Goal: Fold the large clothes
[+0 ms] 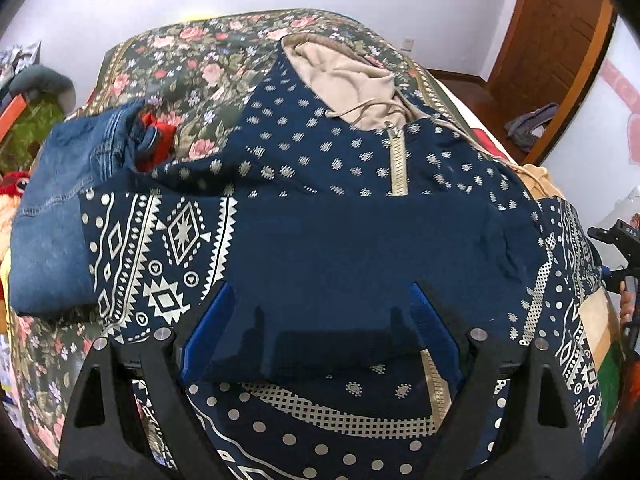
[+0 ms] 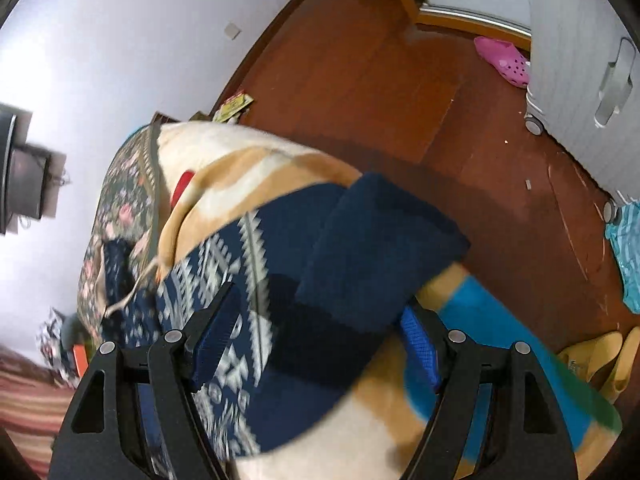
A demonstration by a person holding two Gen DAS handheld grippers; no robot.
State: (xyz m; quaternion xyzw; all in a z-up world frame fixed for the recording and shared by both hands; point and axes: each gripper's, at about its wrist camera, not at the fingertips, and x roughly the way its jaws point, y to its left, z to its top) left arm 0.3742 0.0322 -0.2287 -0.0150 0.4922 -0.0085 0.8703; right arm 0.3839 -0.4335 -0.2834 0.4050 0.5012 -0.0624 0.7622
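Note:
A navy patterned hoodie point(image 1: 320, 168) with a beige hood point(image 1: 344, 76) and a short zip lies on the flowered bed point(image 1: 192, 52). Its lower part with the plain navy band point(image 1: 332, 264) is folded up over the chest. My left gripper point(image 1: 324, 312) is open, its blue pads point(image 1: 212, 328) on either side of that band, right above it. In the right wrist view, my right gripper point(image 2: 316, 320) is open around the hoodie's navy ribbed cuff and sleeve point(image 2: 376, 240), which lies over a tan blanket point(image 2: 248, 168) at the bed's edge. The view is blurred.
Folded blue jeans point(image 1: 52, 216) with something red lie at the hoodie's left. A tan, blue and green blanket point(image 2: 472, 320) hangs over the bed's side. The wooden floor point(image 2: 400, 92) holds a pink clog point(image 2: 504, 60), yellow slippers point(image 2: 600, 360) and a white wheeled cabinet point(image 2: 580, 60).

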